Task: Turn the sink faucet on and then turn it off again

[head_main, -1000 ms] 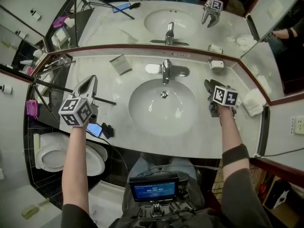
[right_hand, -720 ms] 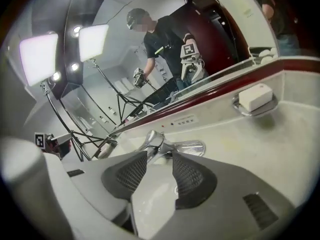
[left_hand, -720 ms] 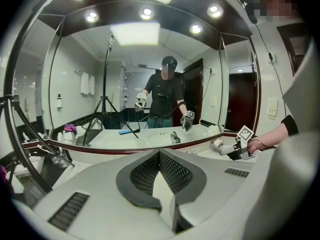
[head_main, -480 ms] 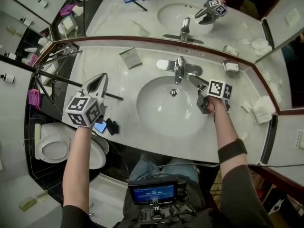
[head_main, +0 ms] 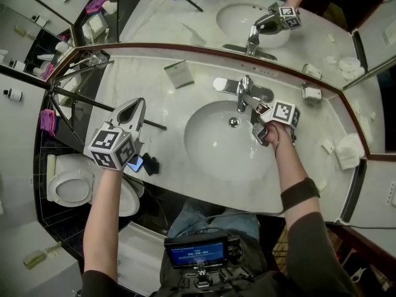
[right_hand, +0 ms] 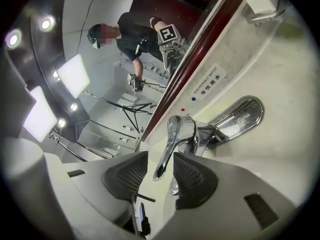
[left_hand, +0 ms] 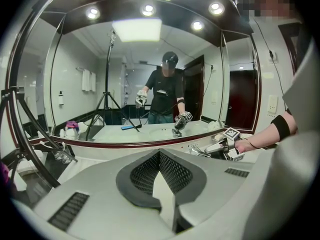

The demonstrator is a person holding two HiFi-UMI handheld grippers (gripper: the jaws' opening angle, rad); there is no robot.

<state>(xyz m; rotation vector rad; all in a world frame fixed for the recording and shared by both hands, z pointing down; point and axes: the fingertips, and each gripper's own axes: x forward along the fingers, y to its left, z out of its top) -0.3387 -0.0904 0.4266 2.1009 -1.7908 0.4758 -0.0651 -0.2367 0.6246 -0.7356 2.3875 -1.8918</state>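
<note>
A pale marble counter (head_main: 176,113) curves across the scene, with a broad mirror (head_main: 185,30) standing along its far edge. To the near left, below the counter, sits a white toilet (head_main: 68,198). An oval basin (head_main: 216,147) is sunk into the middle of the counter.

The left gripper (head_main: 138,103) hovers over the left part of the counter, well apart from the basin. It points toward the mirror with its jaws clenched together on nothing. A black tripod leg (head_main: 86,101) slants across the counter just beyond it.

The right gripper (right_hand: 160,160) reaches in from the right over the far rim of the basin. Its jaws stand apart and straddle the lever (right_hand: 167,139) of the chrome faucet (head_main: 245,91). They have just been closing. The lever's free end lies between the meshed pads (right_hand: 127,176), and a sliver of gap shows on either side, so neither pad presses on it.

The faucet stands at the middle of the basin's far edge, close under the mirror's dark red frame (a small label (right_hand: 210,83) with a red and a blue dot sits just behind it).

A folded white cloth (head_main: 348,151) lies at the far right of the counter, and a flat grey packet (head_main: 178,74) lies to the far left of the faucet.
</note>
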